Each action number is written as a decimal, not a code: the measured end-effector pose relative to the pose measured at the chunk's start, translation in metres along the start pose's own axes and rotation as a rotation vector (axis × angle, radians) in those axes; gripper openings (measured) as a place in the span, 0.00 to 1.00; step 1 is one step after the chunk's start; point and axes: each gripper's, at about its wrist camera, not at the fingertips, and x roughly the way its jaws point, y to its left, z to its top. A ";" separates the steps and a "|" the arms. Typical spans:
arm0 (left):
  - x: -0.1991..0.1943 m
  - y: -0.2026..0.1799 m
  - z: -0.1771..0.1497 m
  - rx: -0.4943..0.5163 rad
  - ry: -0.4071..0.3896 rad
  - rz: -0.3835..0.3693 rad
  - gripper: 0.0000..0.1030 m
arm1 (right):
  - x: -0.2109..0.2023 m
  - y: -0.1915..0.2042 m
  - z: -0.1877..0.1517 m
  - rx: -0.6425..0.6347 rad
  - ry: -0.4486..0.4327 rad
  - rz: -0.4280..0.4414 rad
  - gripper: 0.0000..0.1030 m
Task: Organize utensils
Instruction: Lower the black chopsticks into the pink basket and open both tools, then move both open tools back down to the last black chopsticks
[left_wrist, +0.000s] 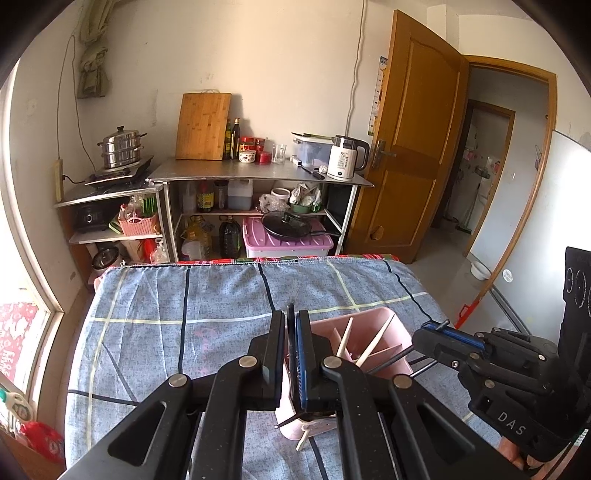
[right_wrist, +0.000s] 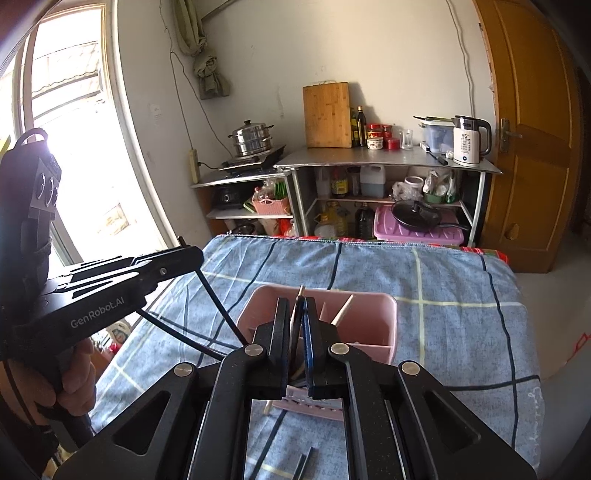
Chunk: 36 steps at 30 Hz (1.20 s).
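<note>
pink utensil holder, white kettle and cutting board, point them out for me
pink utensil holder (right_wrist: 388, 321), right wrist view, on its right outer wall
white kettle (left_wrist: 342, 159), left wrist view, on the front of its body
cutting board (left_wrist: 202, 127), left wrist view, middle of its wooden face

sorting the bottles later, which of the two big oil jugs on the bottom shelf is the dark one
The right-hand jug, beside the pink storage box; the left jug is yellow.

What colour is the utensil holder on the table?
Pink utensil holder, clearest in the right wrist view.
</note>
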 end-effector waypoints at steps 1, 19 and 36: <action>-0.004 0.000 0.000 -0.001 -0.008 0.002 0.05 | -0.003 -0.001 0.000 0.003 -0.003 -0.004 0.08; -0.097 -0.007 -0.037 -0.028 -0.130 -0.017 0.11 | -0.080 -0.009 -0.033 0.038 -0.077 -0.011 0.10; -0.110 -0.032 -0.151 -0.041 -0.026 -0.029 0.18 | -0.094 -0.010 -0.127 0.093 0.046 -0.001 0.10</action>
